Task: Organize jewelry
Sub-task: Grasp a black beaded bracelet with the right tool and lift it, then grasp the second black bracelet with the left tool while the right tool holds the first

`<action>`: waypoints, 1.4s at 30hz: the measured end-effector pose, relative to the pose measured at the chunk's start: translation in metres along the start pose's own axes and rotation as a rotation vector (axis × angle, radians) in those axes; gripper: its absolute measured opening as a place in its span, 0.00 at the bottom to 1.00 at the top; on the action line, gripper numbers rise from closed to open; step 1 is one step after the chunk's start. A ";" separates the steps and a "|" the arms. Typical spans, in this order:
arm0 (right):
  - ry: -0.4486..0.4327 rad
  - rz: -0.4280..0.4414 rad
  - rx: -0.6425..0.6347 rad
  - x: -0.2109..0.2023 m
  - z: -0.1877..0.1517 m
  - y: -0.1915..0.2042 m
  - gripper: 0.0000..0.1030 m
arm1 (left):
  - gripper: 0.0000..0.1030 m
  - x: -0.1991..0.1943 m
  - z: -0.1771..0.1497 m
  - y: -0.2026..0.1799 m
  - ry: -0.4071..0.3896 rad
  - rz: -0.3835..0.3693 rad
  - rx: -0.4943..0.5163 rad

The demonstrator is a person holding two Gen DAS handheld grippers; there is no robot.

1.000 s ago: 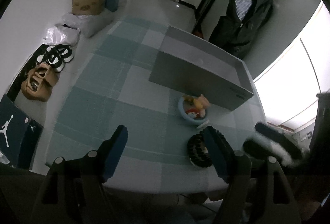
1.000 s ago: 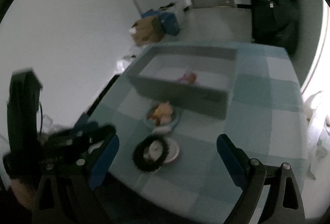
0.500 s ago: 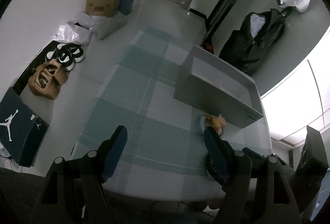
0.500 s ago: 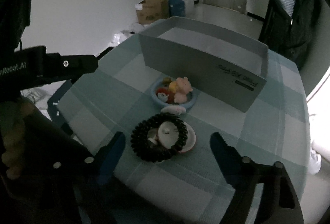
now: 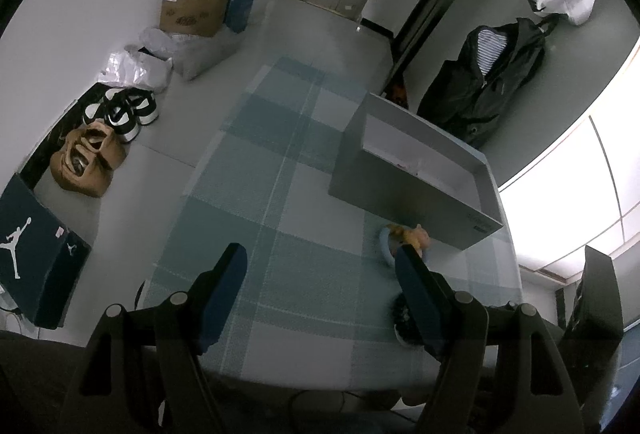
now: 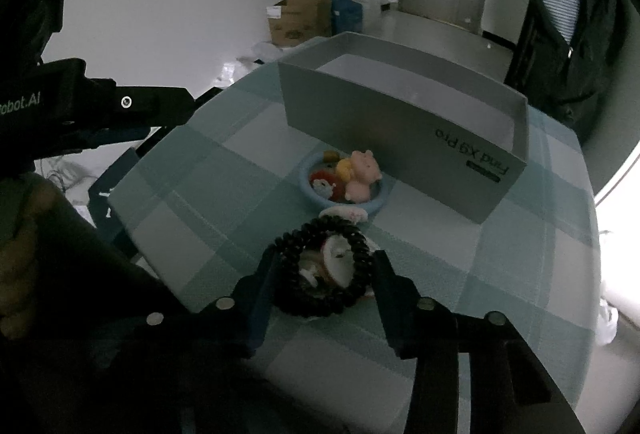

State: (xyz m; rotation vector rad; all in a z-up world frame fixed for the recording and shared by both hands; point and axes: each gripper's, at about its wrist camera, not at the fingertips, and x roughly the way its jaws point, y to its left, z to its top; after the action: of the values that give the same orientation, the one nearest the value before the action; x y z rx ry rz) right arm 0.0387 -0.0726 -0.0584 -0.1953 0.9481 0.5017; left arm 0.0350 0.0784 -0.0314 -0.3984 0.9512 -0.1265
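Note:
A black bead bracelet (image 6: 316,304) lies on a small white and pink dish (image 6: 340,256) near the front of the checked table (image 6: 520,254). My right gripper (image 6: 324,262) straddles the bracelet. Its jaws are closing, with one blue pad at each side of the ring and no firm press visible. Behind it stand a blue bowl (image 6: 320,196) of small toy-like charms and an open grey box (image 6: 400,130). My left gripper (image 5: 320,254) hangs open and empty over the table's near edge. Its right finger hides most of the bracelet (image 5: 400,314) and part of the bowl (image 5: 384,246).
The body of the left gripper (image 6: 120,106) and a hand (image 6: 16,274) fill the left of the right wrist view. On the floor to the left lie a cardboard box (image 5: 192,8), shoes (image 5: 124,110), a brown bag (image 5: 86,158) and a shoe box (image 5: 32,250). A dark jacket (image 5: 484,78) hangs behind the table.
The right gripper came down toward the bracelet and its jaws narrowed from wide apart to flanking it. The left gripper drifted slightly and stayed open.

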 end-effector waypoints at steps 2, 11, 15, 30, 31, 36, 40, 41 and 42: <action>0.000 0.013 0.018 -0.001 0.000 -0.003 0.40 | 0.71 0.000 0.000 0.001 0.003 0.000 -0.008; -0.030 0.070 0.100 -0.009 0.003 -0.016 0.38 | 0.71 0.003 -0.002 0.001 0.025 -0.006 -0.022; -0.057 0.101 0.159 -0.017 0.007 -0.027 0.37 | 0.71 0.007 -0.004 -0.001 0.053 -0.025 -0.016; -0.176 0.135 0.354 -0.052 0.017 -0.076 0.37 | 0.70 0.026 -0.034 -0.059 0.198 -0.112 0.296; -0.179 0.137 0.366 -0.053 0.017 -0.079 0.37 | 0.70 0.028 -0.036 -0.061 0.205 -0.110 0.312; -0.189 0.139 0.393 -0.058 0.017 -0.088 0.37 | 0.70 0.042 -0.040 -0.070 0.249 -0.095 0.350; -0.200 0.142 0.399 -0.063 0.016 -0.091 0.37 | 0.70 0.048 -0.041 -0.074 0.257 -0.071 0.371; -0.201 0.145 0.401 -0.063 0.016 -0.093 0.37 | 0.70 0.049 -0.042 -0.075 0.260 -0.066 0.380; -0.204 0.146 0.402 -0.064 0.015 -0.094 0.37 | 0.70 0.050 -0.042 -0.075 0.261 -0.063 0.387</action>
State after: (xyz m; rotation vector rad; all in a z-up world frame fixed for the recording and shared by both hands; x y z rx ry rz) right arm 0.0652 -0.1693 -0.0025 0.2847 0.8466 0.4450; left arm 0.0347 -0.0159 -0.0621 -0.0532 1.1426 -0.4213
